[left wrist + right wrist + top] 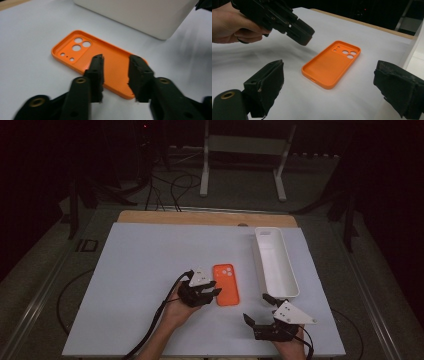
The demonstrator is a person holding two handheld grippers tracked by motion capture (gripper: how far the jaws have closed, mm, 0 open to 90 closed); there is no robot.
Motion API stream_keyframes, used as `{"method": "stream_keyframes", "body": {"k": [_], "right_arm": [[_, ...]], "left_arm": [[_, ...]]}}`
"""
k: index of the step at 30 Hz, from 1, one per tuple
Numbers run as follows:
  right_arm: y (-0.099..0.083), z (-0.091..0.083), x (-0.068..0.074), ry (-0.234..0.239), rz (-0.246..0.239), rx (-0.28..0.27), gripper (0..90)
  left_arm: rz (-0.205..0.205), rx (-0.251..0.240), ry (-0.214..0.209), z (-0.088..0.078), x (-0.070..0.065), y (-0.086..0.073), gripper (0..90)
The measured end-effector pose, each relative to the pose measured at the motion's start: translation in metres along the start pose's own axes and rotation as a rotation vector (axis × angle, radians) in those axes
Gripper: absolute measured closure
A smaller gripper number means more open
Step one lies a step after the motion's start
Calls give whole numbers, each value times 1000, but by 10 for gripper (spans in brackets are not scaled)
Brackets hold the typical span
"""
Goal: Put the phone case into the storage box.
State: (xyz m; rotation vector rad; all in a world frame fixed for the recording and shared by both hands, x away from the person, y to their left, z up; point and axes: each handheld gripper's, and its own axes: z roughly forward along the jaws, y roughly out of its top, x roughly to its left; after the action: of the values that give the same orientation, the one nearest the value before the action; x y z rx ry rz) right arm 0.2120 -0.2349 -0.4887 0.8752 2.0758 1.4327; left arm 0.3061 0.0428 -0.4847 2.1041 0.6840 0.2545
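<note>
An orange phone case (226,285) lies inner side up on the white tabletop (140,270), its camera holes toward the far end. My left gripper (216,288) is at the case's left edge, held by a hand. In the left gripper view its jaws (116,60) stand a narrow gap apart above the case (113,72), with nothing pressed between the pads. The right gripper view shows that gripper (304,35) hovering off the table beside the case (332,63). My right gripper (257,308) rests near the front right with its jaws (330,65) wide open, pointing at the case.
A long white tray (295,287) stands to the right of the case, running front to back; its wall (140,15) is just beyond the case. A wooden strip (200,217) borders the table's far edge. Cables and a stand lie on the dark floor behind.
</note>
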Motion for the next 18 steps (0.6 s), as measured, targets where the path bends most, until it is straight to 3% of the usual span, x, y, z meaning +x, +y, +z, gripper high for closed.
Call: {"method": "stream_keyframes", "body": {"k": [6,10,18], "right_arm": [[0,0,0,-2,2,0,95],[0,0,-1,-2,2,0,95],[0,0,-1,-5,2,0,95]], "left_arm": [[-10,10,-6,7,0,0,737],[-9,31,-36,13,0,-1,890],[14,64,-30,22,-4,-3,899]]}}
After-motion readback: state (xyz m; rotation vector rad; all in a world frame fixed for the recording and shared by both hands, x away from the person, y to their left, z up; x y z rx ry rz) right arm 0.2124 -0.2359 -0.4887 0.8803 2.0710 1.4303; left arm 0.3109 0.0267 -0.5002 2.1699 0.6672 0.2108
